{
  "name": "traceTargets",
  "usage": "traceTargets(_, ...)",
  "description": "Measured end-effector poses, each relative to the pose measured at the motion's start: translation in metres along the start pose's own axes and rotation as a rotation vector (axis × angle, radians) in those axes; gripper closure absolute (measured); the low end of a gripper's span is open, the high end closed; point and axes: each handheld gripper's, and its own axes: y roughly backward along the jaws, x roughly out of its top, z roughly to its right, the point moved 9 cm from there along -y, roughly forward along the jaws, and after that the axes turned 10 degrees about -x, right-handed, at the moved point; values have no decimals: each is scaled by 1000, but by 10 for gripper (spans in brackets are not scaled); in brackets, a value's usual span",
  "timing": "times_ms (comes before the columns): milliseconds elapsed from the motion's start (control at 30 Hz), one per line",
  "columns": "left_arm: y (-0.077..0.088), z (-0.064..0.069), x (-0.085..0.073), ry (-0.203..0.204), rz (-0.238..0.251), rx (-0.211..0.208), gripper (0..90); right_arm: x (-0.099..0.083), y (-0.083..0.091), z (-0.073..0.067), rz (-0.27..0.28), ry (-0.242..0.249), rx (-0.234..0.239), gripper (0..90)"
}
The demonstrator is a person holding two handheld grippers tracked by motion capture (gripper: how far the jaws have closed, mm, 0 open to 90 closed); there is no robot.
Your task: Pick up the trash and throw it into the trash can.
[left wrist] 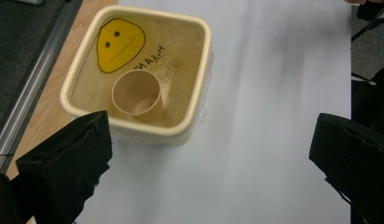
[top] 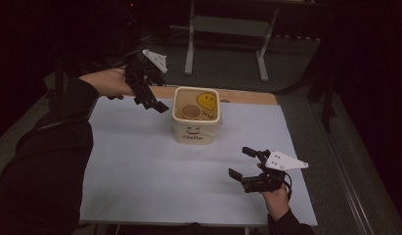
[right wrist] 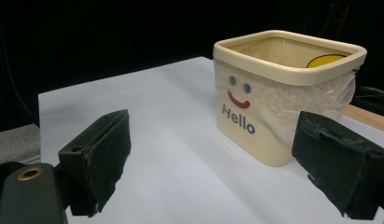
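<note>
A cream square tub [top: 196,134] with a smiley and "Hello" on its front stands at the back middle of the white sheet. Its rim [left wrist: 195,70] and front wall [right wrist: 255,135] are lined with clear plastic. A tan paper cup [left wrist: 137,95] lies inside it, beside a yellow smiley face [left wrist: 119,43]; the cup [top: 191,112] looks brown from above. My left gripper [top: 152,102] hangs open above the table just left of the tub, nothing between its jaws. My right gripper [top: 242,164] rests open low over the sheet at the front right, empty, its jaws facing the tub.
The white sheet [top: 154,166] covers a wooden table whose bare edge [top: 247,96] shows behind the tub. A metal stand [top: 228,29] rises on the dark floor beyond. A grey strip [top: 335,166] runs along the table's right side.
</note>
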Motion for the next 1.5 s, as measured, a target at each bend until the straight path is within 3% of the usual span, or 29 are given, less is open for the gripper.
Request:
traceTargets(200, 6, 9, -14, 9, 27, 5, 5, 0, 0, -1, -1, 1, 0, 115)
traceTargets(433, 5, 18, -37, 28, 9, 5, 5, 0, 0, -1, -3, 5, 0, 115)
traceTargets(567, 10, 25, -46, 34, 45, 9, 5, 0, 0, -1, -4, 3, -3, 115)
traceTargets(833, 9, 39, -66, 37, 58, 27, 5, 0, -1, -1, -7, 5, -4, 115)
traceTargets(967, 10, 47, -70, 36, 110, 24, 5, 0, -1, -1, -7, 3, -4, 115)
traceTargets(1167, 7, 53, -81, 44, 117, 58, 5, -1, -1, -1, -9, 4, -5, 115)
traceTargets(1500, -10, 62, -103, 73, 136, 103, 5, -1, -1, -1, -14, 3, -3, 115)
